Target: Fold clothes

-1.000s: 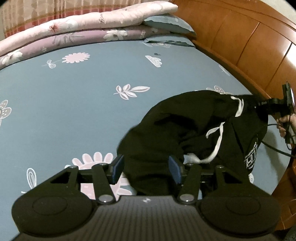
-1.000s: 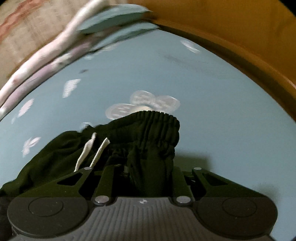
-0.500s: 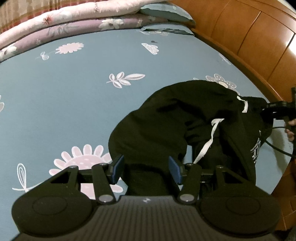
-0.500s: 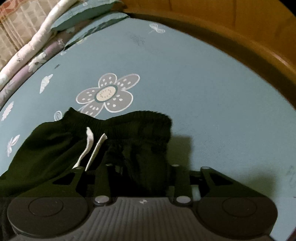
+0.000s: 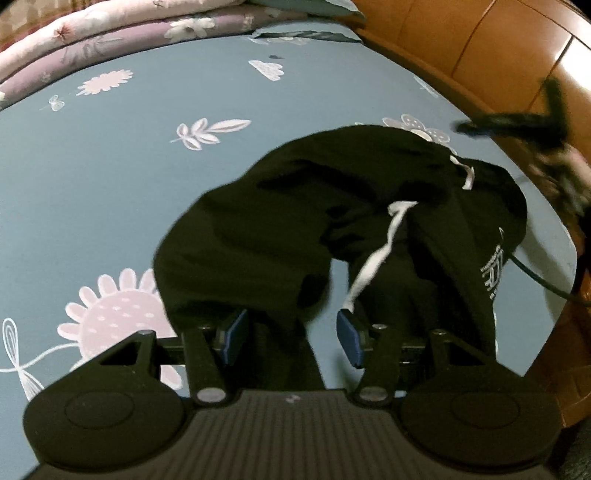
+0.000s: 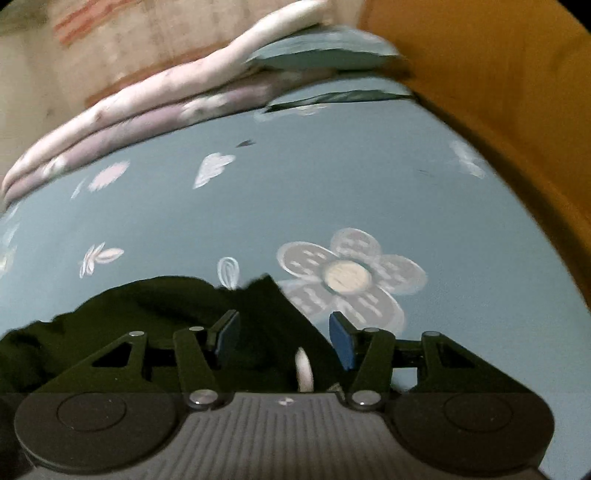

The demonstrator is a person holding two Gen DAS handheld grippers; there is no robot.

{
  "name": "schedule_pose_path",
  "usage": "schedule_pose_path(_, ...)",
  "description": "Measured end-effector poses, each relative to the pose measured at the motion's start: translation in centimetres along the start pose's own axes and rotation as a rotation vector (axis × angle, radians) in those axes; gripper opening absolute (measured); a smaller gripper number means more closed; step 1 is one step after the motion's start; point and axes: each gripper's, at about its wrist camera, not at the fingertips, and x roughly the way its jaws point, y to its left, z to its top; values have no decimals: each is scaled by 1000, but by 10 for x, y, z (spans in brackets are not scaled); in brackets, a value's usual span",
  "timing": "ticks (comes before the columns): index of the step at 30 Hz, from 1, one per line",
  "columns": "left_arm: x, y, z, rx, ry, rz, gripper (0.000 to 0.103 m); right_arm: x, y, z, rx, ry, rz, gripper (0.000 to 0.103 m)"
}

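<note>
The black drawstring shorts [image 5: 332, 221] lie bunched on the blue flower-print bed sheet [image 5: 147, 166]. Both tongs stand open, gripping nothing, which fits either a release or a fresh reach. From the left tongs [image 5: 291, 334] the cloth spreads from 12 to 2 o'clock; from the right tongs [image 6: 282, 336], 9 to 12 o'clock.

Floral blue bedsheet [image 5: 147, 177], folded quilts [image 5: 110, 40], wooden headboard [image 5: 480, 48].

Blue flowered bed [image 5: 110, 177]: crumpled black garment [image 5: 295, 221], folded quilts [image 5: 110, 33], pillows [image 6: 321, 55].
</note>
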Motion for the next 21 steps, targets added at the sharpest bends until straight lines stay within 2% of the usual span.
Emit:
schedule_pose_path(2, -1, -4, -5, -9, 9, 6, 53, 34, 2, 10, -36, 39, 44, 58)
schedule_pose_path(4, -2, -5, -11, -24, 21, 13, 53, 63, 3, 15, -75, 66, 49, 59)
schedule_pose_path(7, 0, -3, -21, -51, 50, 31, 53, 88, 6, 15, -132, 107, 76, 63)
schedule_pose_path(9, 1, -2, -28, -67, 69, 46, 53, 101, 9, 13, -174, 126, 72, 68)
schedule_pose_path(11, 2, 0, -33, -80, 78, 52, 53, 106, 13, 7, -211, 129, 48, 77)
schedule_pose_path(13, 3, 1, -35, -92, 79, 52, 53, 114, 16, 0, -221, 147, 49, 81)
schedule_pose_path(15, 5, 1, -34, -98, 80, 49, 54, 114, 20, -6, -222, 129, 42, 83)
schedule_pose_path(18, 9, -2, -32, -102, 80, 45, 54, 110, 26, -8, -242, 149, 37, 81)
schedule_pose_path(21, 7, -4, -28, -95, 70, 45, 54, 109, 32, -5, -241, 166, 35, 63)
